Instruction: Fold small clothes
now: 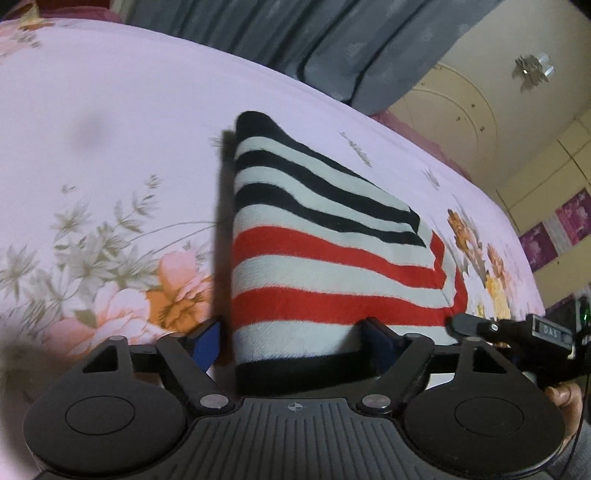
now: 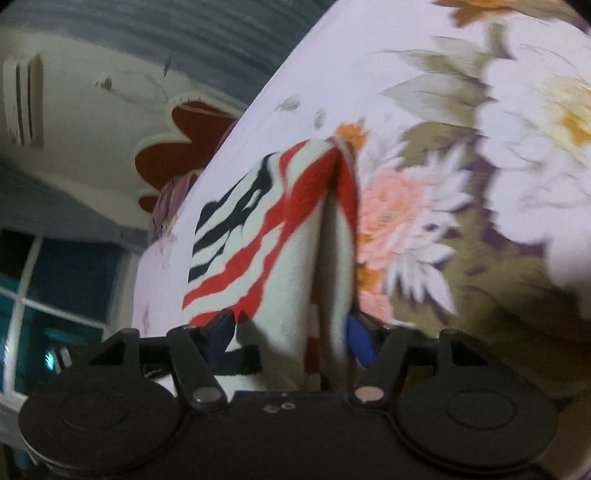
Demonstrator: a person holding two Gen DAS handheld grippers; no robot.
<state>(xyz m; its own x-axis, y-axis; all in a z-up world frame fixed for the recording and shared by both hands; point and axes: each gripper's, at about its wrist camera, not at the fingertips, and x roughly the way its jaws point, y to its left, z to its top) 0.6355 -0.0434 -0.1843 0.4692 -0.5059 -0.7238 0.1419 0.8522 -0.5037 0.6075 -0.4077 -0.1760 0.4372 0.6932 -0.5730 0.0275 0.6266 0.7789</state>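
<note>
While tilted low over the bed, left claw (image 1: 291,341) clamped on the near edge of the striped garment (image 1: 314,258), blue pads either side of the cloth. Right claw (image 2: 291,332) likewise pinching a bunched fold of the same garment (image 2: 295,229), lifted partly off the floral bedsheet (image 1: 110,147). Beyond, grey curtain (image 1: 295,33) and ceiling lamp (image 1: 532,70).

Both wrist views close, low over bedsheet (image 1: 110,147); share striped garment (image 1: 314,258).
</note>
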